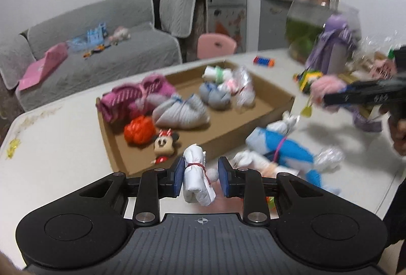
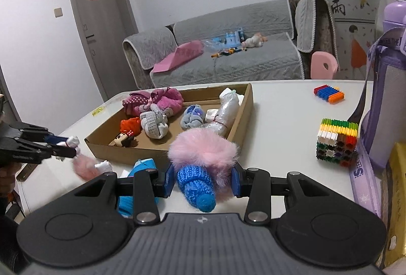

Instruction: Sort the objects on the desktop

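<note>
My left gripper [image 1: 200, 179] is shut on a white rolled sock bundle [image 1: 196, 178] tied with a red band, held just before the near edge of the cardboard tray [image 1: 264, 120]. It also shows in the right wrist view [image 2: 63, 146]. My right gripper [image 2: 201, 181] is shut on a pink fluffy toy with a blue knitted part [image 2: 200, 160], held above the table near the tray's front wall [image 2: 127, 153]. It shows in the left wrist view [image 1: 327, 97] with the pink fluff [image 1: 327, 85]. The tray holds rolled socks, a red ball [image 1: 139, 131] and a Minnie toy [image 1: 165, 145].
A blue and white plush [image 1: 281, 150] and a pink fluffy item [image 2: 85, 167] lie on the table by the tray. A multicoloured block cube [image 2: 337, 141], a small stick bundle [image 2: 329, 94] and a purple bottle [image 2: 388, 87] stand on the right. A sofa stands behind.
</note>
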The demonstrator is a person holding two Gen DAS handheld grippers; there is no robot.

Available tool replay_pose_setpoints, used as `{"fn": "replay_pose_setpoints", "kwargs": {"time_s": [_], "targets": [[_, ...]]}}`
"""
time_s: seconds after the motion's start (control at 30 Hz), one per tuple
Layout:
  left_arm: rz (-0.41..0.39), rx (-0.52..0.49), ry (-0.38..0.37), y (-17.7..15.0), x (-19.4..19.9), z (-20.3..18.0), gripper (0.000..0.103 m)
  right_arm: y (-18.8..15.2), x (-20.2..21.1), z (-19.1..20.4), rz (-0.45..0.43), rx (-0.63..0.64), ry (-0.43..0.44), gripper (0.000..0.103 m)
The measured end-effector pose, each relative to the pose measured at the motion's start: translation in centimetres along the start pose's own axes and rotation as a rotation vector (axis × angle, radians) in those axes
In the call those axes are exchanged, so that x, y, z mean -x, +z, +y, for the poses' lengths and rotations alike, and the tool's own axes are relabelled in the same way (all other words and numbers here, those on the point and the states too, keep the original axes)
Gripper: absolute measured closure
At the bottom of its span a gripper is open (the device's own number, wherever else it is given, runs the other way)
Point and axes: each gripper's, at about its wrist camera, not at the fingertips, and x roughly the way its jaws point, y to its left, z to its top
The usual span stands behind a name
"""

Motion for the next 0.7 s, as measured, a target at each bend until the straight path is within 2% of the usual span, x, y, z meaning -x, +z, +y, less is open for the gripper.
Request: {"fn": "replay_pose_setpoints", "kwargs": {"time_s": [0.07, 0.17, 0.23, 0.5, 0.57, 0.67, 0.7], "targets": [[-0.032, 0.000, -0.001, 0.3, 0.7, -0.1, 0.070, 0.0, 0.1, 0.1, -0.004, 0.003, 0.001, 0.064], [-0.078, 0.039, -0.039, 0.7, 1.9, 0.4, 0.068, 0.3, 0.4, 0.0, -0.021, -0.002, 0.007, 0.064], [-0.085, 0.039, -0.031, 0.9, 2.1, 0.5, 0.068, 0.4, 0.4, 0.1, -0.027, -0.005, 0.009, 0.064], [0.011, -0.030, -0.009, -0.5, 0.8, 0.0, 0.063, 0.4, 0.1, 0.5, -0.017, 0.007, 0.022, 0.064], [0.033, -0.078, -0.022, -1.2, 0.5, -0.7, 0.051, 0.5, 0.1, 0.8, -0.021, 0.010, 0.031, 0.064], [0.065, -0.163, -0.030, -2.4, -0.1, -2.1, 0.040, 0.5, 0.2, 1.3, -0.022, 0.022, 0.041, 0.064], [0.074, -0.182, -0.023, -2.8, -0.5, -2.4, 0.039, 0.4, 0.1, 1.3, -0.021, 0.022, 0.041, 0.064]]}}
